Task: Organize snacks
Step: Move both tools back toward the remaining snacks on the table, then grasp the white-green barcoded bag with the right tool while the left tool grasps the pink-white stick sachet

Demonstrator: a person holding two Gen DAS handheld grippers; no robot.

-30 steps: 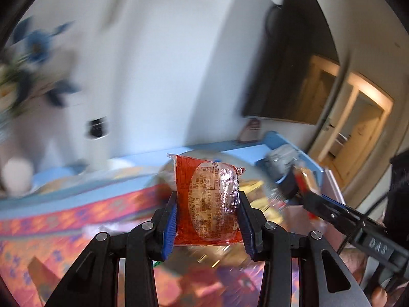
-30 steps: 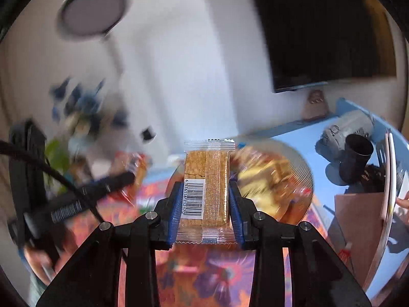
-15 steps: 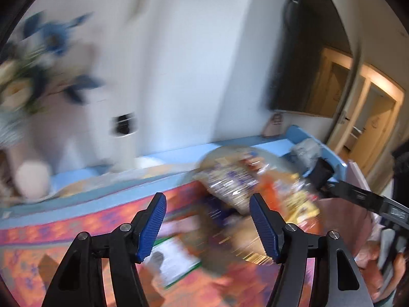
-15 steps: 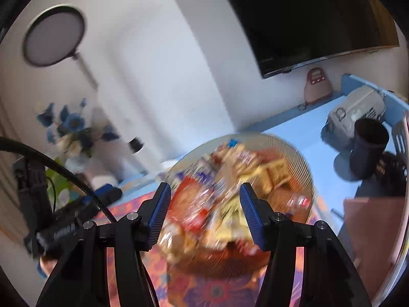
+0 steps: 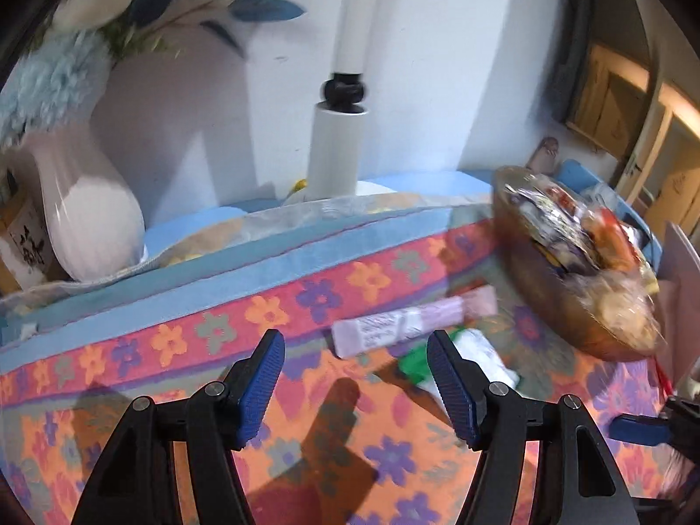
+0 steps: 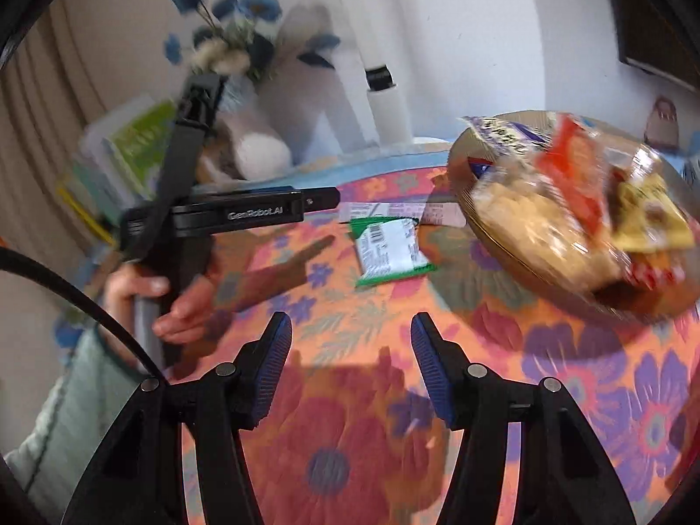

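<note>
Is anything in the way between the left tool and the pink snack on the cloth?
Nothing visible blocks it. The left tool is open above bare flowered cloth, and the pink snack lies just ahead, beside the green packet.

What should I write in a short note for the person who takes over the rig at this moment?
Left tool: open, empty, above the floral tablecloth.
Right tool: open, empty, also above the cloth.
Snack bowl: on the cloth, piled with wrapped snacks, among them a red packet and a yellow packet.
Still loose on the cloth, beside the bowl: a green-and-white packet and a long pink packet.
Done: most snacks are in the bowl.
Left: the two loose packets probably go in next. The pink one lies just ahead of the left tool.
</note>
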